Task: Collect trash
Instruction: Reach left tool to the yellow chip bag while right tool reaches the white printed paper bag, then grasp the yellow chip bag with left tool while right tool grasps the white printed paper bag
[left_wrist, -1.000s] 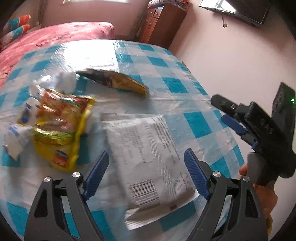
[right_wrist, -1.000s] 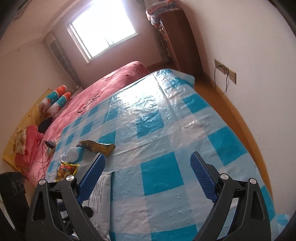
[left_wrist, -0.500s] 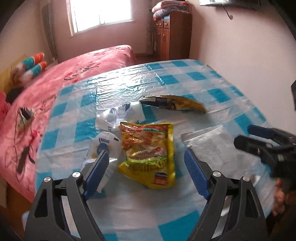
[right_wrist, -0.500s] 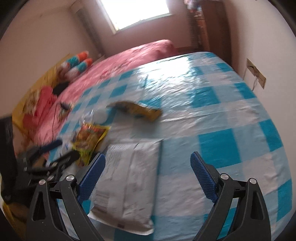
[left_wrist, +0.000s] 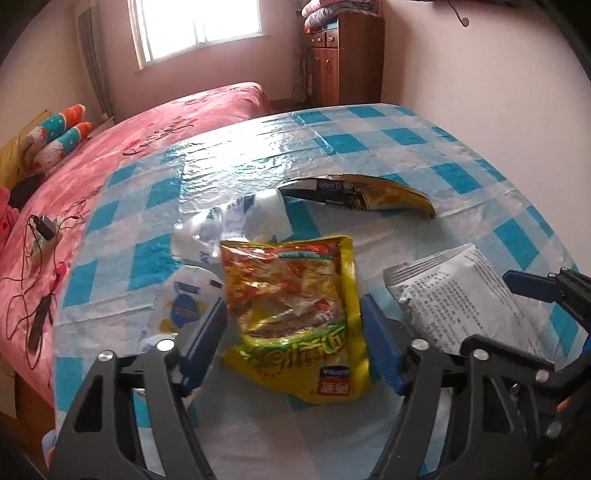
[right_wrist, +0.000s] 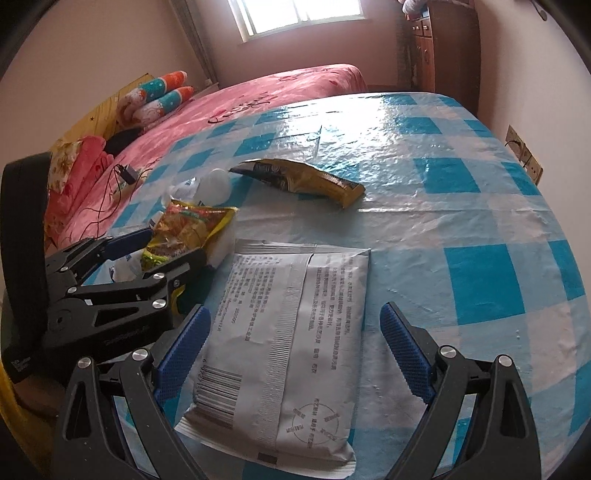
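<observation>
Closing in on the yellow noodle wrapper (left_wrist: 295, 317), the left gripper (left_wrist: 295, 343) is bringing its jaws together, one blue pad on each side of the packet's lower half; the pads are not yet visibly pressing it, so the wrapper is still lying loose on the desk (left_wrist: 369, 147) with its blue-and-white checked plastic cover. The gripper is pointing steeply down, probably because a flat, crinkly packet is easiest to pinch across its width from above.

The right gripper (right_wrist: 295, 354) is hovering with its jaws wide apart over the grey foil pouch (right_wrist: 295, 332), which is lying flat and print side up near the desk's front edge. One pad is sitting just beside the pouch's left edge, the other well clear of its right edge, so nothing is gripped there. It appears to be lining up for its own pick while the left one works.

Other trash is waiting farther back: a gold and black snack packet (left_wrist: 362, 192), and crumpled white plastic wrappers (left_wrist: 240, 225) partly tucked under the yellow wrapper's top edge. That overlap could drag the white pieces along when the yellow one is lifted. No bin is in view. A pink bed (left_wrist: 147, 125) is standing alongside the desk.
</observation>
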